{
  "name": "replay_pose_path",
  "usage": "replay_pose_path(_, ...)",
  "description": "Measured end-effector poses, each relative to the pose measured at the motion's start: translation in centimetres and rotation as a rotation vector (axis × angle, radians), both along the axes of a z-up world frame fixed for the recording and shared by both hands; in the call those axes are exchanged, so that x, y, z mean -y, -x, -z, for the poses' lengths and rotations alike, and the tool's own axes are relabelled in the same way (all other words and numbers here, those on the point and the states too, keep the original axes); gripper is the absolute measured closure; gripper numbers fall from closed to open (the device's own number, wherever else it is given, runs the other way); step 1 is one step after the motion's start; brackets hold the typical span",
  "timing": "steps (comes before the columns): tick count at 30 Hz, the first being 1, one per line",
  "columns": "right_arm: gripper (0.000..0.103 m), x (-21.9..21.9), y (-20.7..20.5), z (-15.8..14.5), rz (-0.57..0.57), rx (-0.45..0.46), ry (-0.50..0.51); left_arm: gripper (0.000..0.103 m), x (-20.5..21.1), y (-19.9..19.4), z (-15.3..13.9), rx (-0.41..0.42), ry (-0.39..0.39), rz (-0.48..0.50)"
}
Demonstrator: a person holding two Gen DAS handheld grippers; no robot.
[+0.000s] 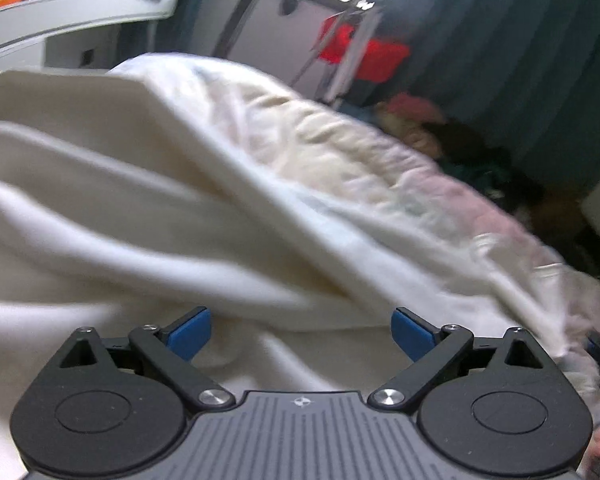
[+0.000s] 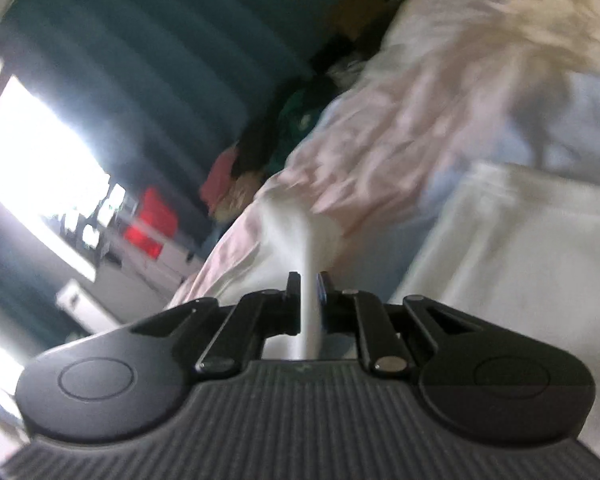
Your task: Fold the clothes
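The white garment (image 1: 148,200) lies in loose, raised folds across the bed (image 2: 420,80), right in front of both tools. Taking that garment as the landmark: the left gripper (image 1: 300,334) hovers just over its near edge with its blue pads (image 1: 190,334) spread wide and nothing between them. The right gripper (image 2: 309,292) sits at another edge of the cloth, its jaws closed to a narrow gap on a thin pinched strip of the white fabric that runs up from between them.

Both views are smeared by motion blur, so the cloth seems to be mid-carry, one edge held and the rest draping; how many folds are already in it cannot be told.

To do this step well, the judgement is that the right grip should stay firm on its strip while the open left tool takes a matching edge or corner, not a bunched ridge, so the two held points line up and the cloth can be drawn taut before it is laid over. Pinching a single layer matters; grabbing the pinkish sheet beneath would drag the bedding along.

Beyond the garment, a heap of dark and coloured clothes (image 1: 460,140) lies against the dark curtain (image 1: 520,60), and a red box (image 1: 364,50) stands farther back.

No brand, label or writing can be read in either view.
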State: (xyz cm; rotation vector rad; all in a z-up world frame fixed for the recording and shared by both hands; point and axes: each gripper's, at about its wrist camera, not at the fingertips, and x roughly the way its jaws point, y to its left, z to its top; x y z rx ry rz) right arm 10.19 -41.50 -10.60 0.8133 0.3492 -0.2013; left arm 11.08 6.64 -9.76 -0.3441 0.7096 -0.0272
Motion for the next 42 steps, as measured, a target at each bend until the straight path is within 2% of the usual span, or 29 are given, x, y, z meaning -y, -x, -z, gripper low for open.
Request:
replay_pose_path(1, 0.067, -1.0, -1.0, -0.9, -0.049, 0.001, 0.055, 0.008, -0.1, 0.0, -0.3, 0.01, 0.017, 0.005)
replay_pose_path(2, 0.056, -2.1, -2.2, -1.6, -0.101, 0.009, 0.113, 0.008, -0.2, -0.1, -0.5, 0.017, 0.035, 0.008)
replay_pose_path(3, 0.032, -3.2, -3.4, -2.2, -0.151, 0.014, 0.156, 0.008, -0.6, -0.8, -0.3, 0.001, 0.056, -0.003)
replay_pose_path(4, 0.025, -4.3, -4.6, -2.7, -0.202, 0.019, 0.192, 0.008, -0.9, -1.5, 0.0, -0.016, 0.077, -0.014)
replay_pose_path(7, 0.027, -7.3, -8.4, -3.4, -0.33, -0.016, 0.292, 0.012, -2.1, -3.5, 0.7, -0.065, 0.142, -0.049)
replay_pose_path(10, 0.028, -10.0, -13.4, -3.2, -0.403, -0.153, 0.434, 0.014, -3.3, -5.6, 1.5, -0.114, 0.206, -0.083)
replay_pose_path(11, 0.028, -10.6, -14.8, -3.0, -0.421, -0.192, 0.47, 0.02, -3.7, -6.3, 1.7, -0.13, 0.227, -0.094)
replay_pose_path(14, 0.028, -12.6, -18.1, -1.9, -0.484, -0.298, 0.56, 0.022, -4.9, -8.3, 2.4, -0.177, 0.291, -0.128)
replay_pose_path(16, 0.028, -13.8, -19.9, -0.4, -0.532, -0.382, 0.607, 0.024, -5.4, -8.6, 2.8, -0.159, 0.324, -0.138)
replay_pose_path(17, 0.029, -14.3, -20.5, 0.4, -0.552, -0.421, 0.629, 0.03, -5.7, -8.6, 2.8, -0.144, 0.338, -0.14)
replay_pose_path(18, 0.03, -14.7, -20.7, 1.0, -0.547, -0.443, 0.666, 0.043, -5.8, -8.6, 2.8, -0.127, 0.335, -0.135)
replay_pose_path(19, 0.039, -15.1, -20.6, 1.3, -0.527, -0.454, 0.712, 0.051, -5.8, -8.7, 2.8, -0.118, 0.326, -0.128)
replay_pose_path(20, 0.045, -15.2, -20.4, 1.3, -0.497, -0.455, 0.731, 0.066, -5.8, -8.8, 2.8, -0.112, 0.323, -0.11)
replay_pose_path(21, 0.059, -15.0, -20.2, 1.1, -0.463, -0.451, 0.733, 0.079, -5.7, -8.7, 2.9, -0.114, 0.326, -0.097)
replay_pose_path(22, 0.076, -14.6, -19.9, 0.8, -0.428, -0.439, 0.72, 0.085, -5.7, -8.7, 3.0, -0.116, 0.33, -0.083)
replay_pose_path(23, 0.086, -14.0, -19.5, 0.3, -0.396, -0.424, 0.699, 0.09, -5.6, -8.6, 3.0, -0.119, 0.333, -0.07)
replay_pose_path(25, 0.094, -12.9, -18.1, -1.3, -0.323, -0.383, 0.671, 0.096, -5.6, -8.1, 2.8, -0.104, 0.337, -0.059)
replay_pose_path(30, 0.095, -9.7, -12.3, -6.2, -0.129, -0.198, 0.572, 0.099, -5.7, -6.0, 1.6, -0.03, 0.341, -0.064)
replay_pose_path(35, 0.095, -6.9, -1.8, -10.5, 0.141, 0.045, 0.563, 0.1, -5.8, -4.0, 0.3, 0.043, 0.344, -0.069)
replay_pose_path(38, 0.095, -6.0, 3.8, -11.6, 0.269, 0.185, 0.53, 0.1, -6.0, -2.7, -0.7, 0.085, 0.329, -0.063)
replay_pose_path(40, 0.095, -5.8, 6.0, -11.9, 0.329, 0.252, 0.531, 0.1, -6.2, -2.7, -1.7, 0.104, 0.32, -0.044)
replay_pose_path(42, 0.095, -5.5, 5.9, -12.4, 0.355, 0.273, 0.539, 0.1, -6.6, -3.8, -2.3, 0.085, 0.344, -0.04)
